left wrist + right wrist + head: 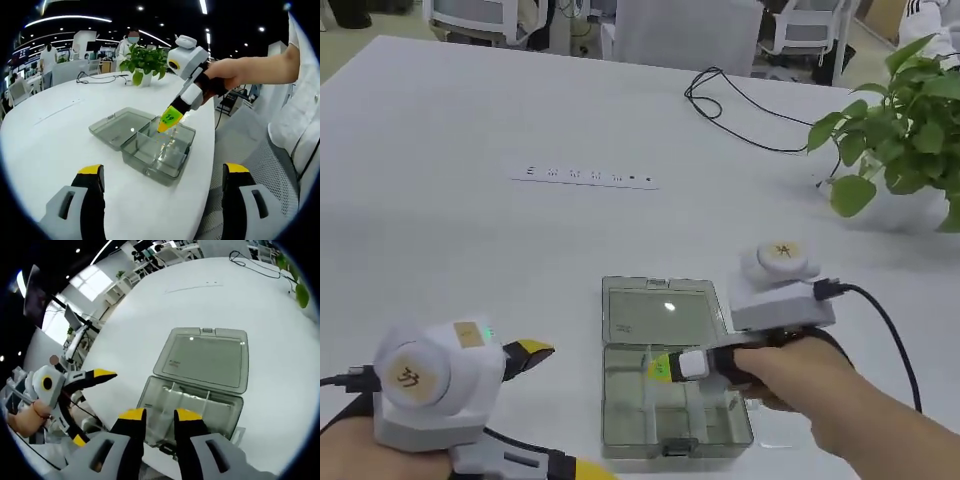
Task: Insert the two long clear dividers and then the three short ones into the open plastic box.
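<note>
The clear grey plastic box [675, 400] lies open near the table's front edge, its lid [660, 310] folded flat away from me. Clear dividers [172, 390] stand inside the base and split it into compartments. My right gripper [660, 368] reaches in from the right, its yellow tips low over the base's middle. In the right gripper view, the right gripper [160, 415] has its jaws close together with a narrow gap, and I see nothing held. My left gripper [164, 170] stands open to the left of the box [157, 150], jaws wide apart and holding nothing.
A white power strip [585, 176] lies mid-table beyond the box. A black cable [740, 110] loops at the back right beside a potted plant [900, 130]. Chairs stand past the far edge. The right gripper's own cable [885, 320] trails to the right.
</note>
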Available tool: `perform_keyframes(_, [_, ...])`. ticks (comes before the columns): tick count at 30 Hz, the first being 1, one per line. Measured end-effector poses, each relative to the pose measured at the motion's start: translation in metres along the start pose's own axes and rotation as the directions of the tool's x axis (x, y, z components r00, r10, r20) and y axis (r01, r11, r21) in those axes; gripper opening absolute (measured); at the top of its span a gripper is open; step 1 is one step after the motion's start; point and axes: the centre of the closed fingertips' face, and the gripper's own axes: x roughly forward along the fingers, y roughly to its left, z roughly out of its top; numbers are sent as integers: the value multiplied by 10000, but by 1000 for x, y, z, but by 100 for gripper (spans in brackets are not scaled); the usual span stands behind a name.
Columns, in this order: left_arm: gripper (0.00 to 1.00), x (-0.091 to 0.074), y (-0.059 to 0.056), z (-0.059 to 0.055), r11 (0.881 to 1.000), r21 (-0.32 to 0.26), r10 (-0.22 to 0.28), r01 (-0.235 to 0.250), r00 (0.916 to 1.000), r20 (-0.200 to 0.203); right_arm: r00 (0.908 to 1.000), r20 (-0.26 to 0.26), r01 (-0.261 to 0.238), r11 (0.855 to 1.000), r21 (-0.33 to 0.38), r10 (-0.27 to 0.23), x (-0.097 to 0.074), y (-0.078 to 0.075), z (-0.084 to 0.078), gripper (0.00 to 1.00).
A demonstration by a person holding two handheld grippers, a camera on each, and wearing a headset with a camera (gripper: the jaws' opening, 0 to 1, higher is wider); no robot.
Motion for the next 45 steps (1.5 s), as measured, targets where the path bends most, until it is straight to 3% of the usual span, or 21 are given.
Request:
perform_keyframes(4, [100,-2,0,0,10000,2,95,-95,9999,-39,9992,219,-312,9989,-357,320,-16,-1,9,26])
perform_keyframes(5, [100,-3,0,0,9999,9,111,-111,9999,-42,9975,353,-588,9959,-693,613,-20,2,12,27])
perform_keyframes(6, [100,-3,0,0,9999,15,127,-127,9999,-39,9981,263,-536,9971,-544,551,-24,0,11,28])
perform_keyframes(10, [100,-4,-1,0,9999,29,158,-158,9999,-33,9953,373,-842,9893,-1194,893,-37,-3,15,33])
perform_keyframes(13, [100,-5,-1,-1,9997,174,152,-150,9998,-84,9913,491,-1110,9761,-1868,1221,-49,-7,17,38])
perform_keyframes(15, [100,-5,0,-1,9996,213,175,-174,9998,-47,9884,520,-1246,9576,-2598,1427,-57,-8,17,42])
perform_keyframes(16, [100,-5,1,0,9996,208,204,-204,9998,-23,9877,450,-1297,9453,-2994,1497,-60,-9,16,45])
perform_keyframes(17, [100,-5,1,0,9995,213,222,-221,9997,-29,9872,300,-1355,9231,-3599,1566,-63,-10,13,48])
perform_keyframes(18, [100,-5,2,-1,9994,244,242,-241,9997,-64,9880,136,-1375,9171,-3743,1536,-66,-12,9,51])
perform_keyframes(20, [100,-5,2,-2,9993,299,241,-236,9996,-139,9881,-106,-1426,8867,-4398,1537,-71,-18,3,55])
perform_keyframes(23, [100,-4,2,-2,9993,281,233,-228,9996,-170,9875,-419,-1522,8529,-4994,1517,-78,-26,-4,58])
perform_keyframes(28, [100,-2,2,0,9992,320,233,-227,9996,-188,9844,-1181,-1757,7728,-6098,1306,-84,-41,-21,62])
perform_keyframes(30, [100,-2,2,0,9992,324,232,-225,9995,-199,9820,-1491,-1842,7579,-6258,1156,-84,-48,-29,63])
perform_keyframes(33, [100,-2,3,2,9992,288,264,-260,9995,-157,9778,-1849,-1991,7118,-6736,985,-83,-55,-36,63])
perform_keyframes(34, [100,-2,3,2,9992,296,275,-270,9995,-155,9738,-2081,-2135,6836,-6979,916,-83,-58,-41,63])
perform_keyframes(36, [100,-2,3,2,9992,293,282,-277,9995,-166,9704,-2292,-2205,6655,-7131,760,-81,-62,-45,62])
perform_keyframes(40, [100,-3,4,1,9992,271,305,-300,9993,-201,9587,-2823,-2479,5913,-7674,357,-76,-73,-55,60])
perform_keyframes(41, [100,-3,4,1,9992,260,312,-307,9993,-204,9554,-2951,-2506,5611,-7889,118,-74,-78,-57,60])
perform_keyframes(42, [100,-3,4,1,9992,250,329,-324,9993,-196,9534,-3017,-2523,5409,-8023,-28,-72,-81,-59,59])
perform_keyframes(44, [100,-3,4,1,9992,236,341,-337,9993,-181,9426,-3327,-2677,5266,-8069,-305,-69,-87,-66,58])
perform_keyframes(45, [100,-3,4,1,9992,232,342,-338,9993,-175,9397,-3386,-2707,4990,-8232,-488,-67,-91,-67,57])
